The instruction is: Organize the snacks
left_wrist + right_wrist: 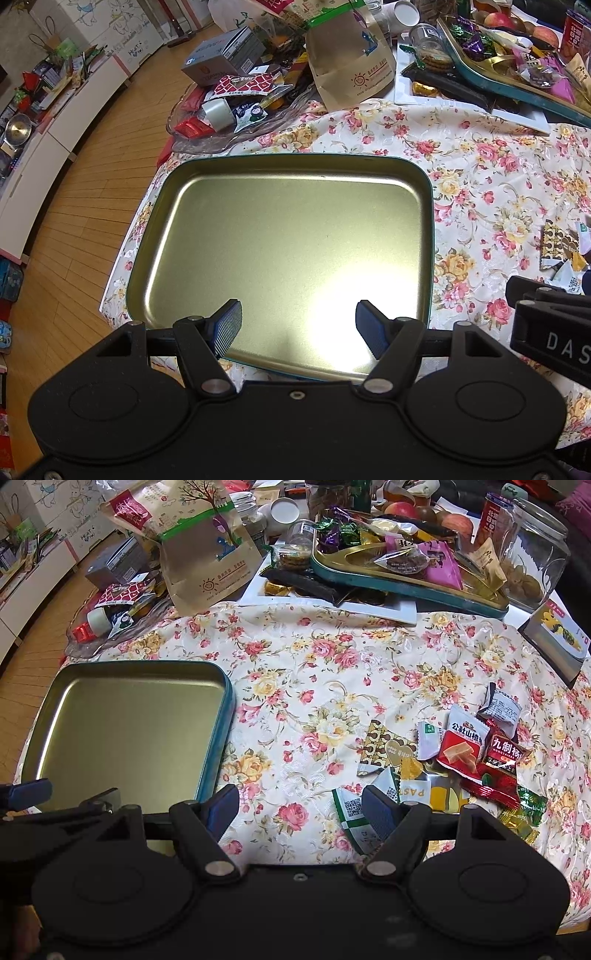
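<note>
Both tongs are apart and hold nothing. The left tongs (298, 325) hang over the tin tray (155, 236) at the bench's left edge; the right tongs (300, 808) are just beside the snack packets (461, 753) toward the right edge.

Gold-lined teal tin (288, 236) on cream, pink-rose floral tablecloth (314, 672); blue-tipped tongs (298, 325).

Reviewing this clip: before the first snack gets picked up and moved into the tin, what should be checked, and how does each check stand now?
1. Tin tray is empty with room to receive: ok.
2. Left claw open, nothing held: ok.
3. Right claw open, nothing held: ok.
4. Snack pile lies loose on the tablecloth, apart from the tin: ok.
5. Green-and-white packet sits partly under a right fingertip; whether they touch: cannot tell.
</note>
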